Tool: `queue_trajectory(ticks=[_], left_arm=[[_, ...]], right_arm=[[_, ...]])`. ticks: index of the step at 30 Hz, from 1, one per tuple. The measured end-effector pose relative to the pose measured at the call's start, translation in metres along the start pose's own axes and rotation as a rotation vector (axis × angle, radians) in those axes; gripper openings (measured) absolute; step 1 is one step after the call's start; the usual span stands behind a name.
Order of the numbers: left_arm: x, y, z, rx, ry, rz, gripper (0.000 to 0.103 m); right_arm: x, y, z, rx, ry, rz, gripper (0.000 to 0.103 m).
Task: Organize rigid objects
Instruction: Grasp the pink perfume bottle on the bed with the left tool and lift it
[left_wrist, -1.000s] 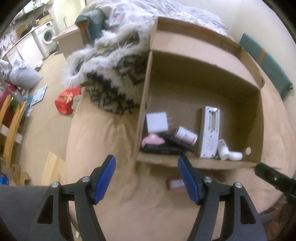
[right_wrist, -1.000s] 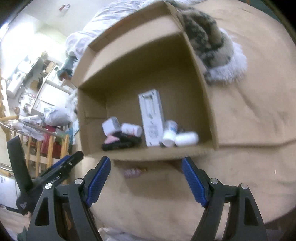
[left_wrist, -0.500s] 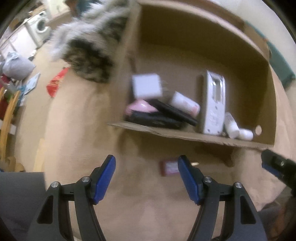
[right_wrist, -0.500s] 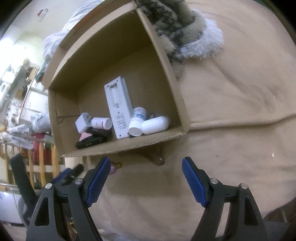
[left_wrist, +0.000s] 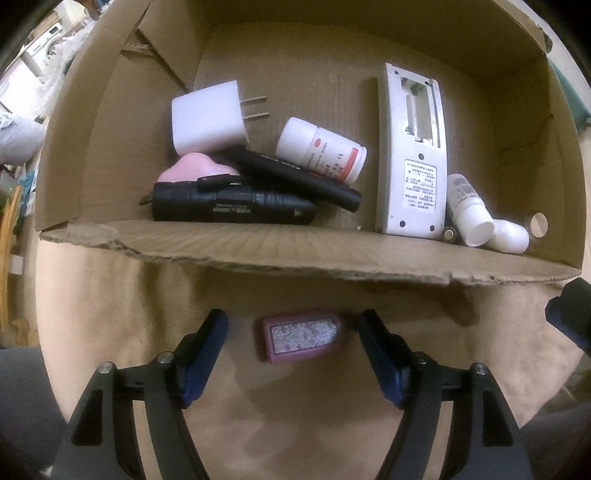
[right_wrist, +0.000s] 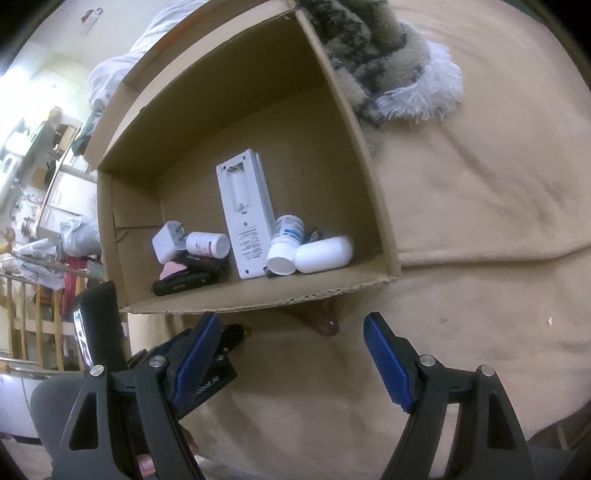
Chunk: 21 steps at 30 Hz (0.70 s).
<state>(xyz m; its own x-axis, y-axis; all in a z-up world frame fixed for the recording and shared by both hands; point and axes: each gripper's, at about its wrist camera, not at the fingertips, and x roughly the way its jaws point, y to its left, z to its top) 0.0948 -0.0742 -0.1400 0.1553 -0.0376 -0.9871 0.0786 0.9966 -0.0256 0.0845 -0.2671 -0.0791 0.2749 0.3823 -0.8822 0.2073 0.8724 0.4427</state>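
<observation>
In the lower half of the frame the left gripper points down at a tan blanket, and its blue-padded jaws, which have just been opening, stand apart on either side of a small pink object lying flat, without pressing on it. Above it, a cardboard box fills the upper frame, holding a white plug adapter, a pink item, a black flashlight, a black pen-like stick, a white pill bottle, a grey remote lying back-up, and two small white bottles at the right. A blue-tipped part of the right gripper shows at the right edge.
</observation>
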Motion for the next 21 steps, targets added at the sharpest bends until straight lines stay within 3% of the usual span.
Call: queue_trajectory(ticks=[5, 10, 13, 21], left_arm=[[0.006, -0.009, -0.002, 0.034, 0.016, 0.011, 0.080], [0.012, -0.023, -0.005, 0.099, 0.012, 0.053, 0.080], [0.007, -0.022, -0.006, 0.075, 0.003, 0.032, 0.060], [-0.015, 0.007, 0.000, 0.058, 0.036, 0.013, 0.060]], right_arm=[[0.004, 0.003, 0.000, -0.014, 0.009, -0.002, 0.084], [0.007, 0.006, -0.001, -0.028, 0.019, -0.013, 0.084], [0.008, 0.003, -0.001, -0.021, 0.021, -0.021, 0.084], [0.013, -0.003, 0.000, 0.007, 0.046, -0.002, 0.084]])
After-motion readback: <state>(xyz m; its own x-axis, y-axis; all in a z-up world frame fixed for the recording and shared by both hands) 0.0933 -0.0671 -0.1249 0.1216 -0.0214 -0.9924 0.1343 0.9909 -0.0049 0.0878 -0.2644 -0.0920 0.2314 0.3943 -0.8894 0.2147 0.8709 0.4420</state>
